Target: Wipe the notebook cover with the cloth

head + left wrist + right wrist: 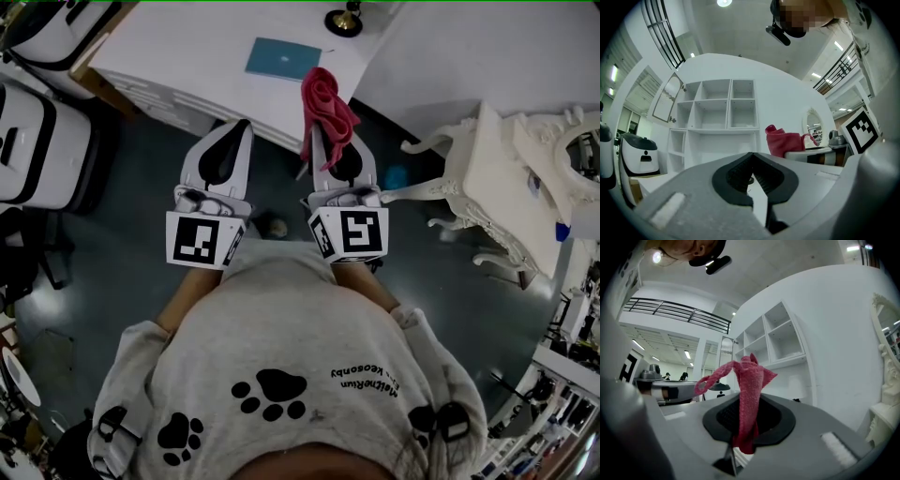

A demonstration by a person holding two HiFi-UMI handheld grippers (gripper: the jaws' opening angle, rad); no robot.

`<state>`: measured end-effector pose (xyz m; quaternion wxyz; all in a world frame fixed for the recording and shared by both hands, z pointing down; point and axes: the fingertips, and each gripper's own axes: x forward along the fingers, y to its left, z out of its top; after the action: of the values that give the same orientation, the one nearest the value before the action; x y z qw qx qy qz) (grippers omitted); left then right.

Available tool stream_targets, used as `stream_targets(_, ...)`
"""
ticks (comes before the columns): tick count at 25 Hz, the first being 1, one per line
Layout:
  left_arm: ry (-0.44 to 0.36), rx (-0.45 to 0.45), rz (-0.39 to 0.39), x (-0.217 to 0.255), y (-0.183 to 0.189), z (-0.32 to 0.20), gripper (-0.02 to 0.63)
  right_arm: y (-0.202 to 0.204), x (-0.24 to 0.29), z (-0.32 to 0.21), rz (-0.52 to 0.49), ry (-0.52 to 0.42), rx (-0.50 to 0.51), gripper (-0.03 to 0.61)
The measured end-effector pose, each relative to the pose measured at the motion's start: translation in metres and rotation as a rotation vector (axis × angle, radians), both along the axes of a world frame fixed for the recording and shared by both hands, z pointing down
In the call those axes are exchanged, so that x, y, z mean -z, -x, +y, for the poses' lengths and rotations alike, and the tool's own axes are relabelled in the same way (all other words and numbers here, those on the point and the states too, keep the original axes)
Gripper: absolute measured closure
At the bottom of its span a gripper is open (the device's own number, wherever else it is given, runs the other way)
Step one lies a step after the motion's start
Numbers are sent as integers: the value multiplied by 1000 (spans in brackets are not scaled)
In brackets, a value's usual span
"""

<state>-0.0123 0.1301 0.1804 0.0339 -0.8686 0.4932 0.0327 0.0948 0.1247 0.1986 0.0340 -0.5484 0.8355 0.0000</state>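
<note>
A blue notebook [282, 58] lies flat on the white table [187, 47], beyond both grippers. My right gripper [325, 136] is shut on a red cloth [327, 105], which stands bunched above its jaws near the table's edge, just right of the notebook. In the right gripper view the cloth [749, 380] rises from between the closed jaws of the right gripper [745, 425]. My left gripper [234, 129] is shut with nothing in it, short of the table edge. Its jaws meet at the tip in the left gripper view [751, 174], where the cloth [783, 141] shows to the right.
A black-and-gold lamp base [343, 21] stands at the table's far edge. An ornate white dresser [506, 178] is to the right, and white-and-black cases [37, 141] are on the left. White open shelves [717, 108] stand ahead. Dark floor lies below.
</note>
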Motion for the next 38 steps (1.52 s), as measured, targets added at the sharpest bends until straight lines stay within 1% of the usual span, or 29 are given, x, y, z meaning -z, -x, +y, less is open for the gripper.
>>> stream_targets(4,-6,6,0,1,-3,-5,612,-3,-1,-4,2,-1,5,532)
stream_targets(10,2,-6,3,-3,-4,-18,612,-6,-6,-12,4,8,-14,532)
stream_targets(16,8,-24,7,-8,-2,-44,612,-5,-8,-35,14,4,-34,532)
stream_targets(24,22,-58,0,-18,3,-106,612,4,-15,-95,19,14,-63,532)
stream_targets(28,21,-79,-8,-21,8,-146,612,13,-13,-133,45,8,-72,532)
stream_targets(33,18,-121,-2,-18,13,-193,612,20,-11,-177,61,14,-112,532)
stream_targets(38,32,-173,-2,-23,19,-231,612,29,-13,-214,73,24,-156,532)
